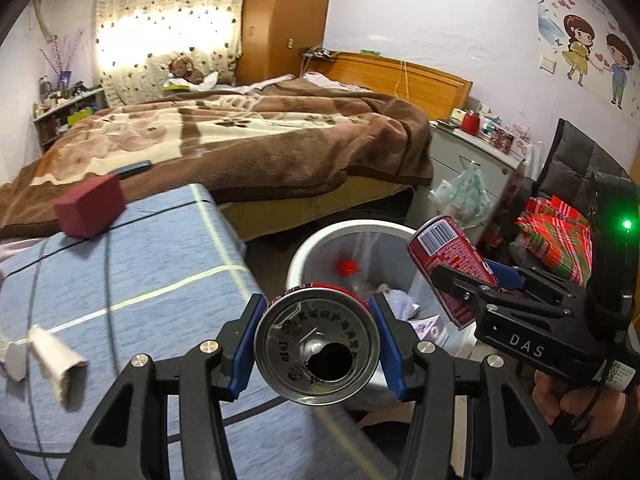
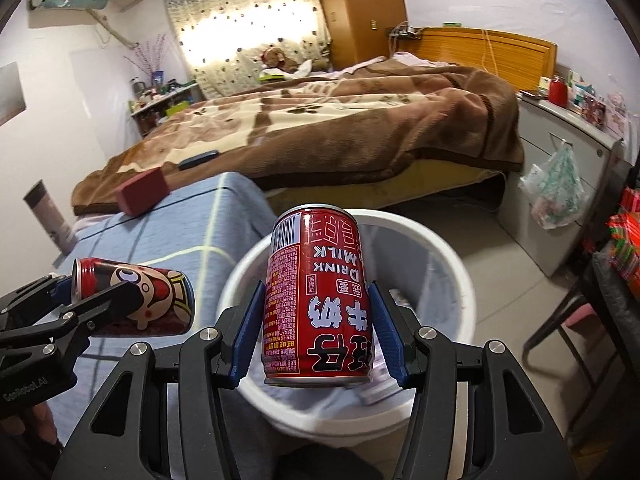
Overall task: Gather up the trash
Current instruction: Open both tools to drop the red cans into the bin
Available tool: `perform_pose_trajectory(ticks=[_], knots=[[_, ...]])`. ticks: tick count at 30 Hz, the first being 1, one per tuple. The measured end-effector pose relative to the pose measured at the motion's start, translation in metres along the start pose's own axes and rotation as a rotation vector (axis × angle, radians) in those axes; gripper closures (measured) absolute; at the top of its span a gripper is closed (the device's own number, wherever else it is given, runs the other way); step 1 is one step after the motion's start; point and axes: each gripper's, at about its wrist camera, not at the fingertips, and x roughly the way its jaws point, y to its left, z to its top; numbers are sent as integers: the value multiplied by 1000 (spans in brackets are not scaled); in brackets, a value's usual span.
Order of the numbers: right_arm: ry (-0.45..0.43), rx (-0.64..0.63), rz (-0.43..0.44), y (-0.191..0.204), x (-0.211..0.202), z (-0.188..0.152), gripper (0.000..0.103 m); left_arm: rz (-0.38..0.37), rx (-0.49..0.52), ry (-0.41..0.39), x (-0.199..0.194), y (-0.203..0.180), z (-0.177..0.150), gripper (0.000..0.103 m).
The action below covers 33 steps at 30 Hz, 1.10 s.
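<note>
My left gripper (image 1: 316,336) is shut on a red milk can (image 1: 316,344) lying along the fingers, its opened silver top facing the camera. It holds the can at the near rim of a white trash bin (image 1: 320,240). From the right wrist this can (image 2: 136,300) shows its cartoon face, held level left of the bin (image 2: 452,256). My right gripper (image 2: 316,332) is shut on a second red milk can (image 2: 316,300), upside down over the bin. In the left wrist view that can (image 1: 452,264) tilts above the bin's right rim. The bin holds several pieces of trash.
A blue-covered table (image 1: 120,280) with a dark red box (image 1: 90,210) and paper scraps (image 1: 56,356) lies to the left. A bed with a brown blanket (image 1: 248,136) is behind. A grey cabinet (image 2: 560,184) with a hanging plastic bag (image 2: 556,192) and a chair (image 2: 592,308) stand to the right.
</note>
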Motion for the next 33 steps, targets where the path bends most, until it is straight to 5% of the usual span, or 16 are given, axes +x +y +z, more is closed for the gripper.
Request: perform_pose_trajectory(ticks=[16,33], knots=[[112,18,-60,-39,41,2,48,-54,2,93,61,-24,5,48],[78,54,-51,-37,31,3,43,-45,-48,75,48,-6,0,41]])
